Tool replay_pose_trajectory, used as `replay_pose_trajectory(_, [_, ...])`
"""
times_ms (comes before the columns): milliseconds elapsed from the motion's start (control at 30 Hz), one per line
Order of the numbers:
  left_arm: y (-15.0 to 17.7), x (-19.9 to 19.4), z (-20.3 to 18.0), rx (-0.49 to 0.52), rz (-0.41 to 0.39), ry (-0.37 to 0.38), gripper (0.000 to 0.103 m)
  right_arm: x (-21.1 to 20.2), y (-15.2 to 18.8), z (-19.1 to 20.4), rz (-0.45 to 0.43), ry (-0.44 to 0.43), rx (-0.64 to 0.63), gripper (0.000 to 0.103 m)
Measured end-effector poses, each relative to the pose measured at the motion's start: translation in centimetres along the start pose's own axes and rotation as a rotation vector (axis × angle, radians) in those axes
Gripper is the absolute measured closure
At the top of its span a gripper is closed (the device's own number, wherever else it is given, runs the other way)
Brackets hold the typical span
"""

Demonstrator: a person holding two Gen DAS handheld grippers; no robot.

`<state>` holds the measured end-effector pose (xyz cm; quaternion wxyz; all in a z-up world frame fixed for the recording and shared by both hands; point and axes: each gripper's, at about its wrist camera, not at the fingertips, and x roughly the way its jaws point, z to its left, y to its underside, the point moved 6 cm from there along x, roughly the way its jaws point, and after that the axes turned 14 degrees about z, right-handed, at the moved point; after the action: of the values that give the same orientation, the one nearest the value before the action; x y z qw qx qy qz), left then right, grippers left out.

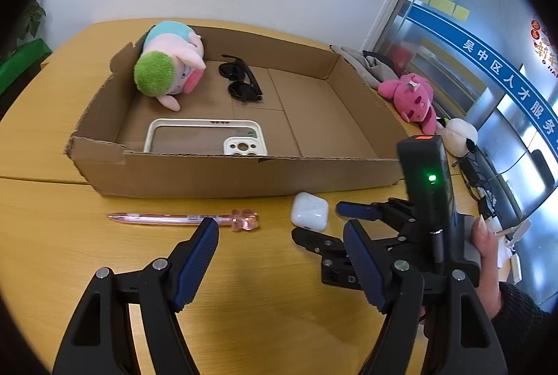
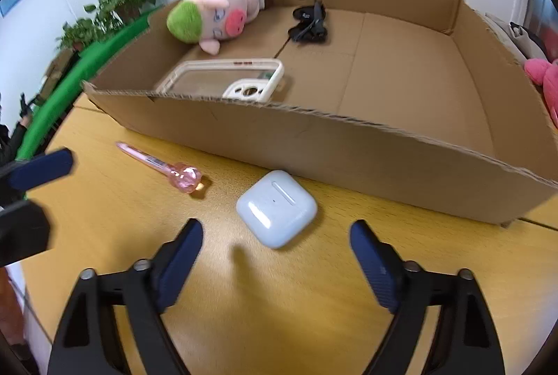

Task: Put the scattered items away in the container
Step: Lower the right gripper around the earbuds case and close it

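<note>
A shallow cardboard box (image 1: 216, 178) (image 2: 348, 145) lies on the wooden table. Inside it are a pig plush (image 1: 167, 64) (image 2: 216, 12), black sunglasses (image 1: 240, 78) (image 2: 308, 21) and a white phone case (image 1: 205, 139) (image 2: 226, 78). In front of the box lie a white earbud case (image 1: 309, 210) (image 2: 277, 207) and a pink pen (image 1: 181, 219) (image 2: 164, 167). My left gripper (image 1: 280, 232) is open and empty, just short of the pen. My right gripper (image 2: 275, 232) (image 1: 321, 221) is open, its fingers either side of the earbud case, not touching it.
A pink plush (image 1: 415, 99) (image 2: 544, 78), a white plush (image 1: 460, 132) and grey cloth (image 1: 369, 64) lie right of the box. Cables and small devices (image 1: 488, 193) sit at the table's right edge. Plants (image 2: 115, 5) stand at the far left.
</note>
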<state>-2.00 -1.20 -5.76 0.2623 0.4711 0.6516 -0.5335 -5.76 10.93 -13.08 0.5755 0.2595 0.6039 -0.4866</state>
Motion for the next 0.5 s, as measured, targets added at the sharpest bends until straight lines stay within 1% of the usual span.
replay_pose_trajectory(33, [0.0,0.0,0.2,-0.007,0.002,-0.004,0.029,0.4,-0.1,0.3,0.009,0.007,-0.014,0.034])
replay_pose_trajectory(100, [0.1,0.1,0.7,-0.023,0.006,-0.002,0.029,0.7,-0.2,1.0,0.006,0.054,-0.059,0.037])
replay_pose_trajectory(167, [0.1,0.2,1.1,-0.033,0.010,0.003,0.029,0.9,-0.2,1.2,0.006,0.091,-0.083,0.044])
replay_pose_trajectory(200, [0.1,0.3,1.2,-0.036,0.013,0.003,0.029,0.8,-0.2,1.2,0.006,0.111,-0.096,0.049])
replay_pose_trajectory(267, [0.1,0.5,1.3,-0.040,0.020,0.006,0.029,0.6,0.1,1.0,0.007,0.111,-0.106,0.052])
replay_pose_trajectory(300, [0.1,0.7,1.3,-0.041,0.024,0.011,0.029,0.5,0.2,0.9,0.007,0.112,-0.103,0.056])
replay_pose_trajectory(333, [0.1,0.9,1.3,-0.042,0.031,0.021,0.029,0.4,0.3,0.7,0.007,0.112,-0.096,0.057])
replay_pose_trajectory(367, [0.1,1.1,1.1,-0.041,0.040,0.039,0.029,0.3,0.5,0.5,0.005,0.111,-0.089,0.058])
replay_pose_trajectory(400, [0.1,1.4,0.9,-0.042,0.055,0.071,0.029,0.1,0.8,0.3,0.003,0.107,-0.086,0.063])
replay_pose_trajectory(433, [0.2,1.8,0.7,-0.048,0.076,0.120,0.029,0.0,1.0,0.3,0.002,0.099,-0.087,0.072])
replay_pose_trajectory(467, [0.3,2.2,0.4,-0.058,0.103,0.184,0.029,-0.1,1.3,0.2,0.003,0.090,-0.087,0.076])
replay_pose_trajectory(500, [0.3,2.6,0.2,-0.067,0.117,0.231,0.029,-0.2,1.6,0.2,0.005,0.082,-0.084,0.085])
